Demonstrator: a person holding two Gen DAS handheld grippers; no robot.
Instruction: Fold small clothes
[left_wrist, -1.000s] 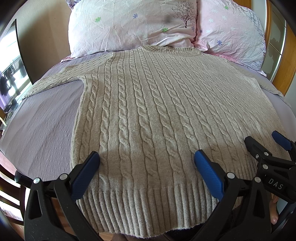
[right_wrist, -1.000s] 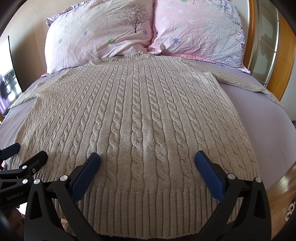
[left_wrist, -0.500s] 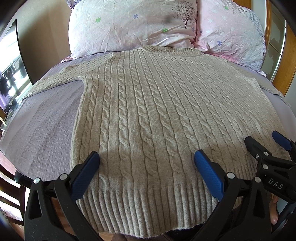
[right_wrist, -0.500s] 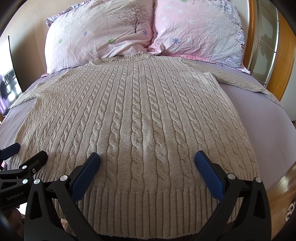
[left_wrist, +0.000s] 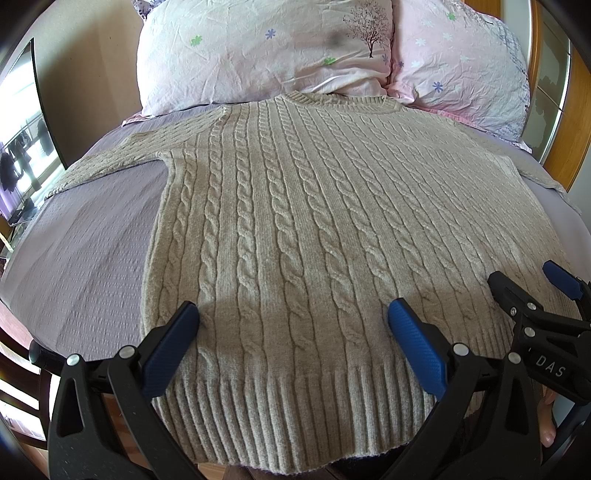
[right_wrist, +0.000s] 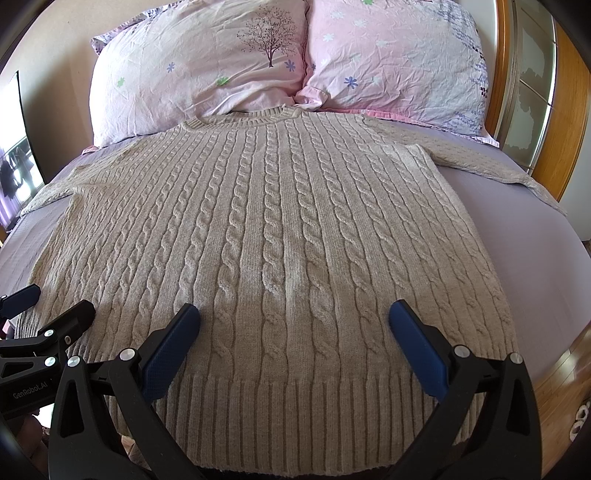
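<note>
A beige cable-knit sweater (left_wrist: 295, 229) lies flat on the bed, neck toward the pillows, ribbed hem toward me, sleeves spread to both sides; it also shows in the right wrist view (right_wrist: 273, 236). My left gripper (left_wrist: 293, 317) is open and empty, hovering over the hem's left part. My right gripper (right_wrist: 295, 314) is open and empty over the hem's right part. Each gripper shows in the other's view: the right one at the right edge (left_wrist: 532, 284), the left one at the left edge (right_wrist: 48, 306).
The sweater rests on a lilac bedsheet (left_wrist: 85, 251). Two pink flowered pillows (right_wrist: 207, 66) lean at the head. A wooden headboard frame (right_wrist: 569, 122) stands on the right. A window (left_wrist: 18, 147) is on the left. Wooden floor (right_wrist: 561, 387) shows lower right.
</note>
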